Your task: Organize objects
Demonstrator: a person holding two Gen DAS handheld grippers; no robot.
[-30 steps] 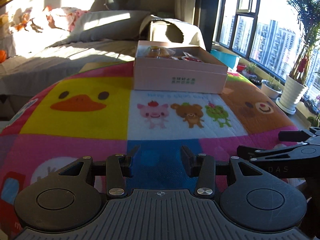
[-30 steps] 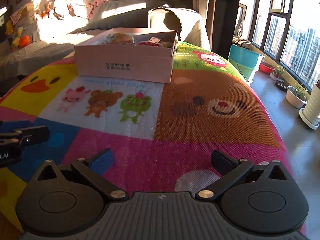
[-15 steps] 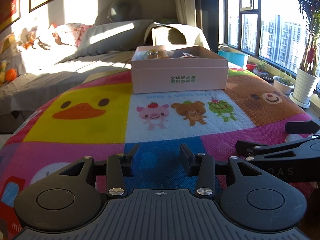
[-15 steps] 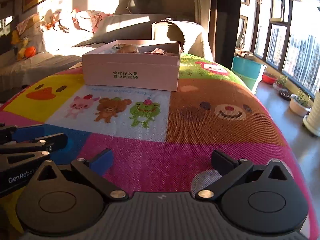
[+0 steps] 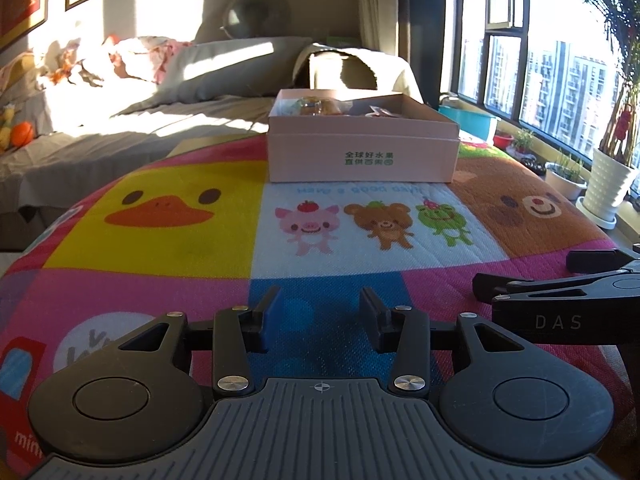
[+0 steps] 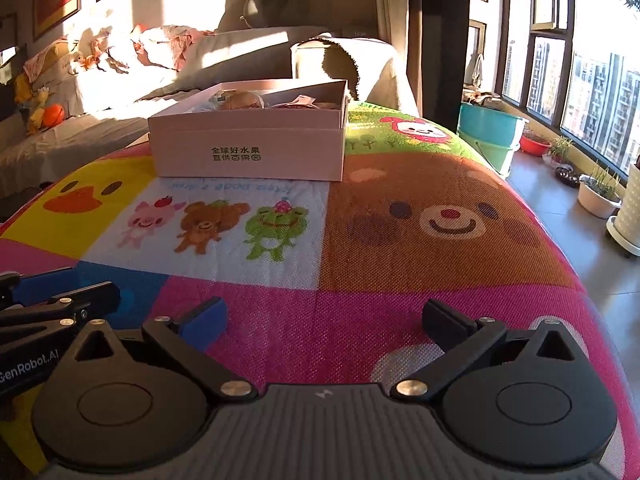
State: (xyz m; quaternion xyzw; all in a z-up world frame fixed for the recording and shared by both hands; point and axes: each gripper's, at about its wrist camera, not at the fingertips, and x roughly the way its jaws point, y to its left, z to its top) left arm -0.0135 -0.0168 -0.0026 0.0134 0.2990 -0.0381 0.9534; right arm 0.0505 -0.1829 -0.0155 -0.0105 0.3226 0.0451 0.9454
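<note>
One pink box (image 5: 362, 156) — two empty grippers (image 5: 318, 310), apart.

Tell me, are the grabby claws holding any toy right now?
No, nothing is held. The left hand-held gripper and the right hand-held gripper are both open and empty above the mat; the pink box sits untouched.

Home living room, sofa (image 5: 168, 92), potted plants (image 5: 608, 184)
</note>
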